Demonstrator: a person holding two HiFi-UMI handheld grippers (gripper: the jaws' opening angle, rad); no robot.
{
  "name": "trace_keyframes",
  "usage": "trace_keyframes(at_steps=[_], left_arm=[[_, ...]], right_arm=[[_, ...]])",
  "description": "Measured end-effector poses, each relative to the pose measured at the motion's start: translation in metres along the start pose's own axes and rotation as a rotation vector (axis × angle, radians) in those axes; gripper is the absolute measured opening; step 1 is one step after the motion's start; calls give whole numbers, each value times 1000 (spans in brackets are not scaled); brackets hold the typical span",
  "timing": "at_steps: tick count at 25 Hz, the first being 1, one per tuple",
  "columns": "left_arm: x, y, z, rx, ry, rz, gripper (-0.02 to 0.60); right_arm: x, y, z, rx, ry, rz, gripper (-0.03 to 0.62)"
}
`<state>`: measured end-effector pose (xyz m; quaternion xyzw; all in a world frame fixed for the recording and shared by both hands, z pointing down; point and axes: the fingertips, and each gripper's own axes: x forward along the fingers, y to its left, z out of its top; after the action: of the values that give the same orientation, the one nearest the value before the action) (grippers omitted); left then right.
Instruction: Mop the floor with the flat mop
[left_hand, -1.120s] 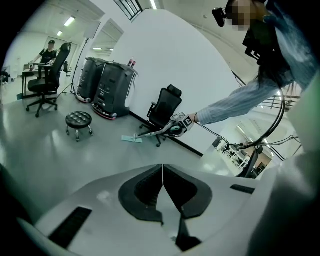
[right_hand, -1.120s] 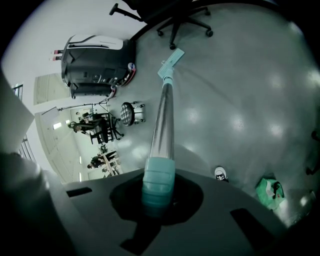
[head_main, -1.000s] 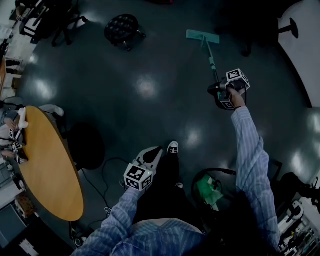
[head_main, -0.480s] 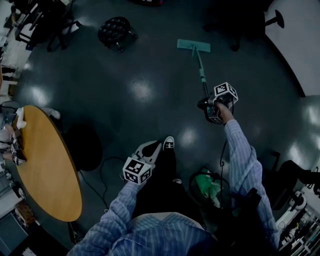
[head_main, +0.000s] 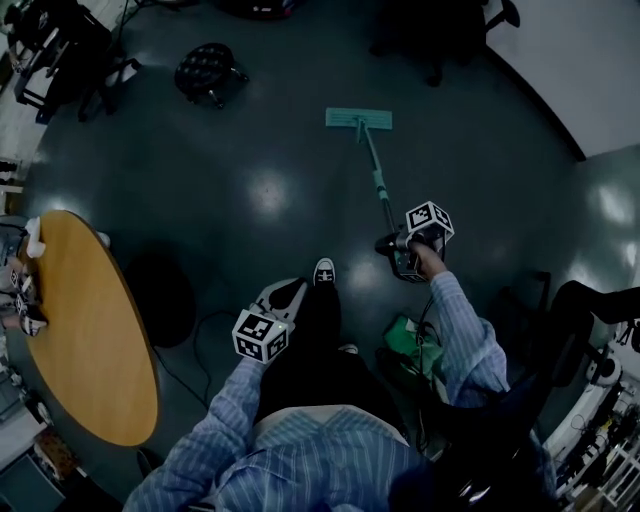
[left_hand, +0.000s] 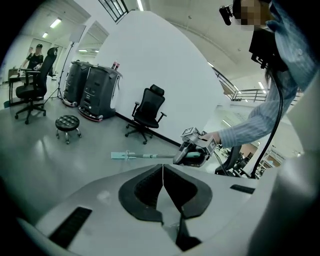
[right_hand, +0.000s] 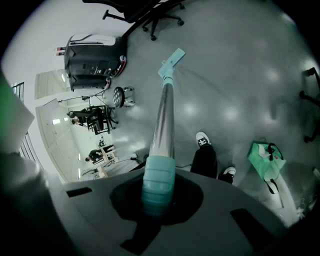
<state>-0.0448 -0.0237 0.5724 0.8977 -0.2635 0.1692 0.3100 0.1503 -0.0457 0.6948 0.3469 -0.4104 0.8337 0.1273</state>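
teal flat mop (head_main: 359, 119) rests head-down on the dark floor (head_main: 200, 160), pulled back nearer the person's shoe (head_main: 323, 270) than a second ago. right gripper (head_main: 390, 243), now drawn in closer, has its fingers clamped on the mop's handle grip. left gripper (head_main: 287, 296) hangs beside the leg, fingers closed, empty.

L gripper (left_hand: 163, 169) jaws closed, prob. empty.

Left, table (head_main: 90, 340); right, flat mop (head_main: 373, 172)
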Motion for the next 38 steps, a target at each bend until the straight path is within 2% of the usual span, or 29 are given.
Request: trace_keyframes(at_steps=[3,11,21,26,31,38], left_arm=[[-14,-17,-9,17,-4,-7,6],[-57,-75,-32,61,-51,-43,6],[-119,-156,-98,111,-76,-77,6],[-153,-179,-134,86,-95,-61,6],[-166,-202,-155,97,-90,-71,6],[-172,-217,-162,126,-102,-85,6]], right_arm=[[-1,-27,-51,-2,13,-12,9],[9,-89,-192,39,18,22,9],[18,-176,-361,60,37,54,9],[14,-219,-435,61,68,50,9],[-4,-256,-490,57,101,34,9],[-27,-286,-534,43,122,3,9]])
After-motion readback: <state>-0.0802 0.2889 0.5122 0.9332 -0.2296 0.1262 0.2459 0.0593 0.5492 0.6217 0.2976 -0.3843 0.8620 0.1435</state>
